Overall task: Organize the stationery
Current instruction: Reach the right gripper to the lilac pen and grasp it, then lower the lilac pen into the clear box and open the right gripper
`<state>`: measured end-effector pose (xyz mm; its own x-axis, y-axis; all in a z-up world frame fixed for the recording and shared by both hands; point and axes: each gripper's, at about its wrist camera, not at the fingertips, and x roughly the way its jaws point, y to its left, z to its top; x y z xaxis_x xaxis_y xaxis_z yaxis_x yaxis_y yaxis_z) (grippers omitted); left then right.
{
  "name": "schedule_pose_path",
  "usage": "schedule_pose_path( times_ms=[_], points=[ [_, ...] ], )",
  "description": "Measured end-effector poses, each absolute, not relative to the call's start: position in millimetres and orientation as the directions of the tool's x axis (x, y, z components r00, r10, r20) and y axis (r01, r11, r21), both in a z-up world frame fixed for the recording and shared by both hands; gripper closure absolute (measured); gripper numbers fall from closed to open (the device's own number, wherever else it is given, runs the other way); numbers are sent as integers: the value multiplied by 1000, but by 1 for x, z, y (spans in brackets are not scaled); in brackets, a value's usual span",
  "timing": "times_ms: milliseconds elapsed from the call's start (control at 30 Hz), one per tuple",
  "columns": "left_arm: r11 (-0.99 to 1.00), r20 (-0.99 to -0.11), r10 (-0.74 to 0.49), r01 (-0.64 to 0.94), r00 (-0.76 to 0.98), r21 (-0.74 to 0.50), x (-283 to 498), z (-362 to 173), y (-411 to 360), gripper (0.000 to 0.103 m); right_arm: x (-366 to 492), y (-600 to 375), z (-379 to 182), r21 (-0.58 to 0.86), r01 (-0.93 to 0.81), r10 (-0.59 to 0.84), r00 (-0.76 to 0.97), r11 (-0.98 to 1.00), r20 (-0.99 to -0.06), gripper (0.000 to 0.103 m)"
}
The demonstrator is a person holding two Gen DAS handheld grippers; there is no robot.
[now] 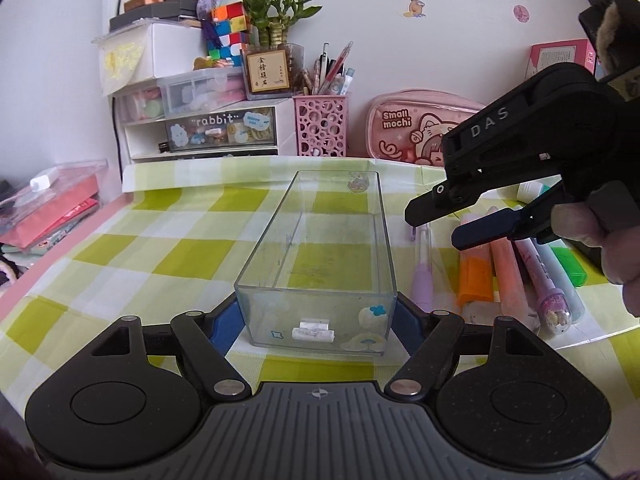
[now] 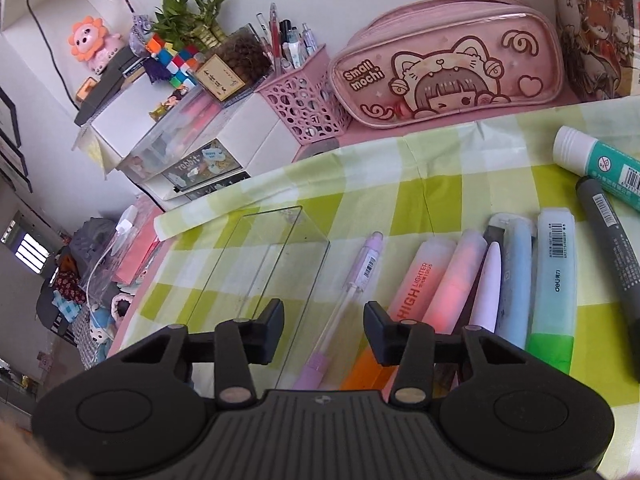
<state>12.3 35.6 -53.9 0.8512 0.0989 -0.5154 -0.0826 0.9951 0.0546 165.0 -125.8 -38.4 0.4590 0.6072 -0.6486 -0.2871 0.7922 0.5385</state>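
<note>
A clear plastic box (image 1: 320,248) stands on the green checked cloth, and my left gripper (image 1: 316,322) is shut on its near end, one finger on each side wall. The box also shows in the right wrist view (image 2: 264,264). My right gripper (image 2: 323,332) is open and empty, hovering above a purple pen (image 2: 352,292) that lies just right of the box. From the left wrist view the right gripper (image 1: 440,224) hangs above the row of pens. Beside the purple pen lie an orange highlighter (image 2: 416,284), a pink highlighter (image 2: 456,276), a white pen (image 2: 490,284) and a green highlighter (image 2: 554,280).
A dark grey marker (image 2: 612,256) and a glue stick (image 2: 600,160) lie at the right. A pink pencil case (image 2: 448,64), a pink pen holder (image 2: 304,96) and white drawer units (image 1: 200,128) stand along the back wall. The table edge drops off at the left.
</note>
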Motion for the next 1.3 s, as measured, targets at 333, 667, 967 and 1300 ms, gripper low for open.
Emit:
schedule_pose_path(
  times_ms=[333, 667, 967, 1300],
  points=[
    [996, -507, 84, -69, 858, 48, 6, -60, 33, 30, 177, -88, -35, 343, -307, 453, 453, 888, -768, 81],
    [999, -483, 34, -39, 875, -2, 6, -66, 39, 30, 183, -71, -23, 266, -291, 374, 429, 919, -822, 87],
    [999, -465, 34, -35, 885, 6, 5, -67, 38, 31, 181, -82, 22, 268, -260, 367, 504, 928, -782, 87],
    [999, -464, 37, -35, 885, 13, 6, -67, 37, 31, 166, -90, 81, 327, -333, 465, 569, 884, -678, 87]
  ],
)
